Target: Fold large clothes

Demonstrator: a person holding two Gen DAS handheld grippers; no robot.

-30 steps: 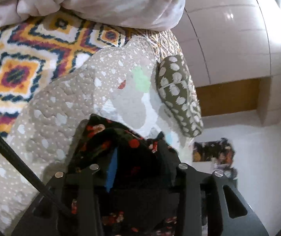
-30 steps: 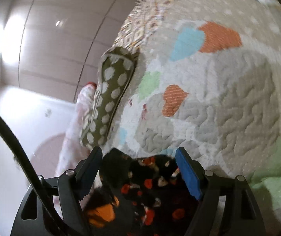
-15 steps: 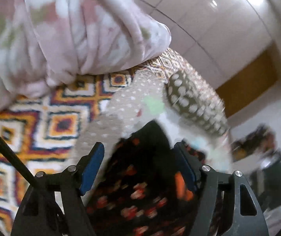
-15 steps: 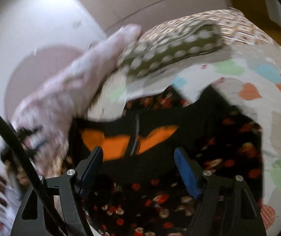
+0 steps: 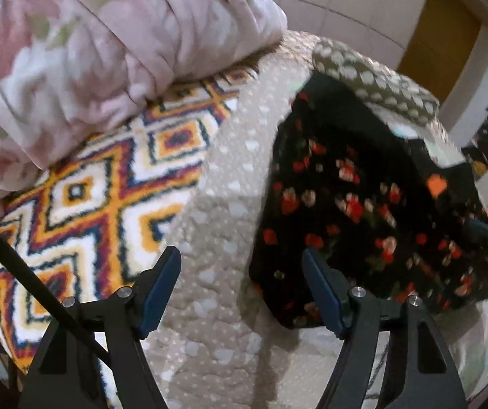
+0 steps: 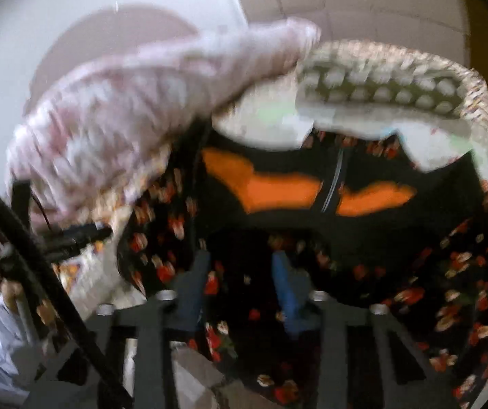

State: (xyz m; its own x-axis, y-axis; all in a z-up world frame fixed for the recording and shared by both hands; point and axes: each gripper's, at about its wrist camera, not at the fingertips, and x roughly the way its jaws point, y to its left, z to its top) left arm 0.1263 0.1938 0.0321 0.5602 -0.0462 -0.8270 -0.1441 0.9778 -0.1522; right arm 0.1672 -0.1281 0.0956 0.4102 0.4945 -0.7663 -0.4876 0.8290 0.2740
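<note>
The left gripper stands wide open and empty above the beige dotted quilt, its blue-padded fingers well apart. The black floral garment lies spread on the quilt toward two o'clock from it, touching its right finger. A pink blanket is bunched at eleven o'clock over a patterned rug-like cover. In the blurred right wrist view, the right gripper has its fingers drawn partly together with the garment between them; whether they pinch it I cannot tell. Orange panels sit at twelve o'clock.
</note>
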